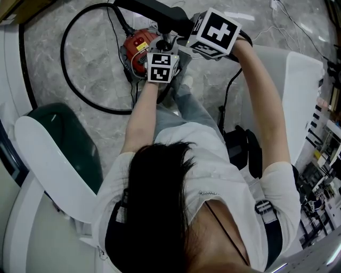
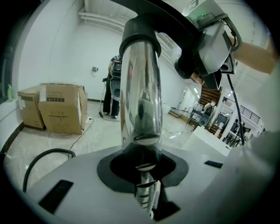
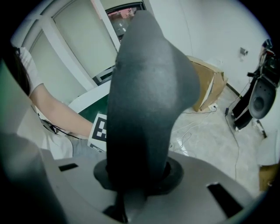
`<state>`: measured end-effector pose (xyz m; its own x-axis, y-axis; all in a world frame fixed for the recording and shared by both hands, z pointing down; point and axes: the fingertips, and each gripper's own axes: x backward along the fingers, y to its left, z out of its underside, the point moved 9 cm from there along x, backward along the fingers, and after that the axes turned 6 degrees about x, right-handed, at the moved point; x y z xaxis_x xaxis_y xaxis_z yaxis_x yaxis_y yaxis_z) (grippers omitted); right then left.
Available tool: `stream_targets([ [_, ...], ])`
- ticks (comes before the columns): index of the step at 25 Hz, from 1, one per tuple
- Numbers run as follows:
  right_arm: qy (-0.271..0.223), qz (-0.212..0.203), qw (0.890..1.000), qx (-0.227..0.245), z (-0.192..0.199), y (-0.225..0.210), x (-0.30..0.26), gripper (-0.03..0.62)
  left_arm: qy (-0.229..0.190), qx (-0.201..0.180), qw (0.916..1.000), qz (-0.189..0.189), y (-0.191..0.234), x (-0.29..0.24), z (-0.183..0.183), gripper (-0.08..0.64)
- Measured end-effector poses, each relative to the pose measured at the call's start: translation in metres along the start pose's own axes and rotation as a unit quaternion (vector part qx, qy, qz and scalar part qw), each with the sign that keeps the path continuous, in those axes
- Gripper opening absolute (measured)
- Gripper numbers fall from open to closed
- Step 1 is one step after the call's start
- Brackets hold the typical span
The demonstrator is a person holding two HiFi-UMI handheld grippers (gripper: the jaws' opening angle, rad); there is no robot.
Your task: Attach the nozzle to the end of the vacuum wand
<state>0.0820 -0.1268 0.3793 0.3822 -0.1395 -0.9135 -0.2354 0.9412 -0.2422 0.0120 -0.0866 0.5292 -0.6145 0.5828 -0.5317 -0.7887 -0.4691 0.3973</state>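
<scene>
The chrome vacuum wand (image 2: 141, 92) stands upright between the jaws of my left gripper (image 2: 146, 175), which is shut on it. A black collar (image 2: 139, 33) sits over the wand's top end and belongs to the black curved nozzle piece (image 3: 148, 96). My right gripper (image 3: 135, 179) is shut on that black piece. In the head view both grippers are held out in front of the person, the left gripper (image 1: 166, 48) just below and left of the right gripper (image 1: 187, 29). The black piece (image 1: 154, 11) runs up and to the left from them. The joint itself is hidden there.
A red vacuum body (image 1: 138, 47) lies on the marble floor under the grippers, with a black hose (image 1: 72, 80) looped to its left. A white and green seat (image 1: 53, 149) is at the left, a white counter (image 1: 301, 80) at the right. Cardboard boxes (image 2: 52, 107) stand by the far wall.
</scene>
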Motion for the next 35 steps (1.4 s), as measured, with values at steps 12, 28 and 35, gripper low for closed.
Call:
stream_targets([
  [12,0.000,-0.042,0.999,-0.002,0.005,-0.002,-0.006,0.091,0.010,-0.009,0.9999,0.011,0.002,-0.005,0.000,0.092],
  [28,0.071,-0.105,0.992,0.007,-0.007,-0.016,0.004,0.089,0.025,-0.039,0.9988,0.015,-0.001,-0.007,-0.001,0.092],
  [35,0.017,-0.084,0.996,-0.026,0.002,-0.011,-0.007,0.089,0.028,-0.034,0.9990,0.009,0.003,-0.008,-0.001,0.092],
])
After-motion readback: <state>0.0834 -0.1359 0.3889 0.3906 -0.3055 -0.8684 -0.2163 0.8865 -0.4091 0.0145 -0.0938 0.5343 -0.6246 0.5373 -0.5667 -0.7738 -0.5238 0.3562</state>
